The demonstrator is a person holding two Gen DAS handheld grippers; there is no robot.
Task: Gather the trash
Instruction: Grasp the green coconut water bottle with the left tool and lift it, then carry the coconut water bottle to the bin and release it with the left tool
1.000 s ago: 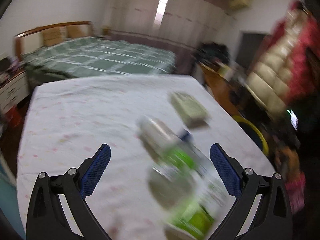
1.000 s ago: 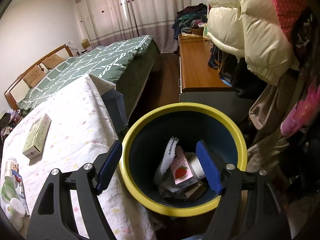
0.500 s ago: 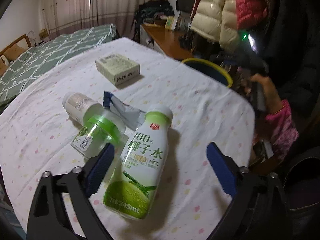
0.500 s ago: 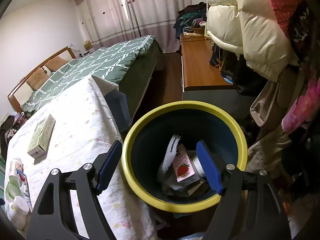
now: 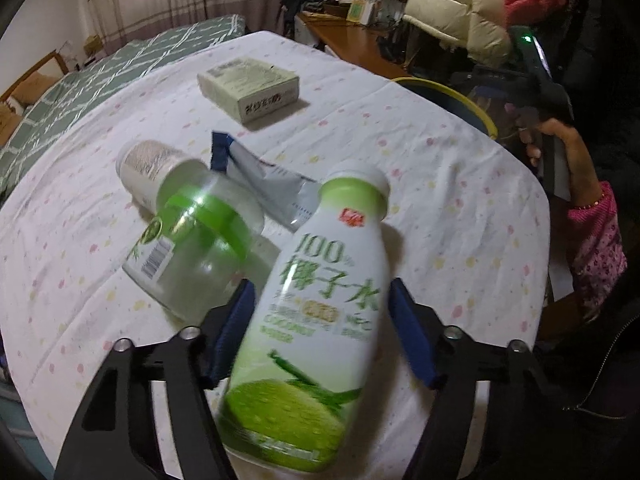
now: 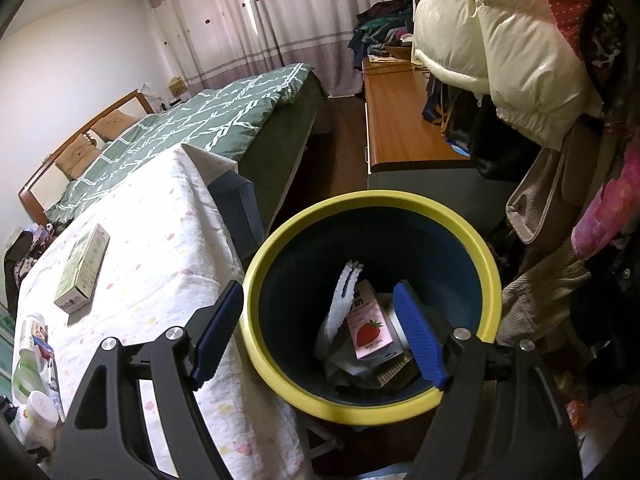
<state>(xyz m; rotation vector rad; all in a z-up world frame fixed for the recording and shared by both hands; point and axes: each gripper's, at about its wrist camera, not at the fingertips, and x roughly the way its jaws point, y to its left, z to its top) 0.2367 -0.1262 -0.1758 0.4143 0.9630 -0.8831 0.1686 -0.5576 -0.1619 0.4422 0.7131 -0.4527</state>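
Right now the left gripper (image 5: 320, 332) is sitting low over the tablecloth (image 5: 440, 184), its blue fingers (image 5: 412, 340) spread on either side of the coconut water bottle (image 5: 316, 304), which is lying between them with its cap pointing away; whether the pads are touching it is hard to tell. Its label is showing "100%" and Chinese characters; the smaller print is blurring out. Just left, a clear cup (image 5: 200, 240) with a green band and barcode is lying beside a paper cup (image 5: 148, 164) and a wrapper (image 5: 272, 184); farther off sits a carton (image 5: 250, 86). The right gripper (image 6: 318, 336) is hanging open and empty over the yellow-rimmed bin (image 6: 460, 224), where a strawberry carton (image 6: 370, 330) is lying among half-hidden trash.
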